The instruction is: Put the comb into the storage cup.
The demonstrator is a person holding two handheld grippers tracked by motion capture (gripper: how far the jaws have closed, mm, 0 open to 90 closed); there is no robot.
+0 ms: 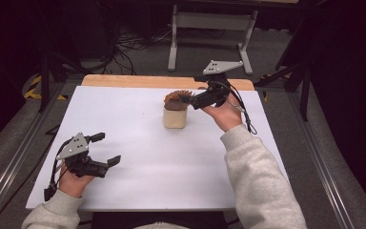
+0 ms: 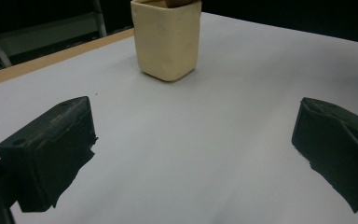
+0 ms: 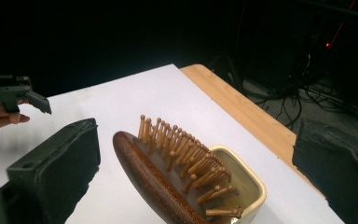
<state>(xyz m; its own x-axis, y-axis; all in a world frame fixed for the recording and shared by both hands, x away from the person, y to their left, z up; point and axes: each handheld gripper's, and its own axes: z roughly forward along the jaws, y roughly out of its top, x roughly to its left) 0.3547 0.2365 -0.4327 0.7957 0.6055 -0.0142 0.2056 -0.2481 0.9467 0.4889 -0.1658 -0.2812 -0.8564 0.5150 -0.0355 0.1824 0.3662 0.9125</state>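
Wooden brush is sitting head-up in the cream cup, mid-counter, pins facing my right claw. Right claw is hovering at the brush head, jaws wide apart either side of it, pads not pressing on it. Left claw is idling near the front left edge, jaws apart, nothing between them. I'm judging the brush as light, stiff, with a smooth varnished back that's likely slippery; pins could snag a pad. I'm planning to pinch across the head's solid rim, not the pins. Cup looks light and may tip if the brush drags.
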